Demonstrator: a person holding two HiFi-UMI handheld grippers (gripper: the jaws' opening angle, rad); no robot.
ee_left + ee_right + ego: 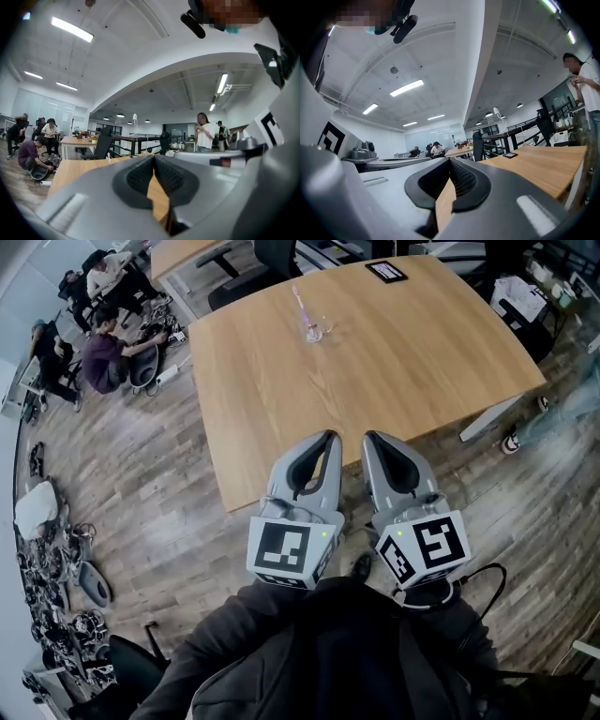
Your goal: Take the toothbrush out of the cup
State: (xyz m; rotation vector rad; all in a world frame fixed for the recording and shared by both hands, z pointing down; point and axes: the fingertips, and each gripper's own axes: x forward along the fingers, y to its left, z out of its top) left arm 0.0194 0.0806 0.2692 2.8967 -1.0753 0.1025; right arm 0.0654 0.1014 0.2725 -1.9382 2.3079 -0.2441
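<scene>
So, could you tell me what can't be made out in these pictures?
- Cup, head view: too small and clear to show how the toothbrush sits in it.
- Dark flat thing on the table, head view: too small to identify.
- Hands, head view: hidden under the left gripper and right gripper.

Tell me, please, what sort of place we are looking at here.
Most likely an open-plan office: a large wooden table, a black office chair beside further desks, a person seated at one of them, and long strip lights on the ceiling.
</scene>
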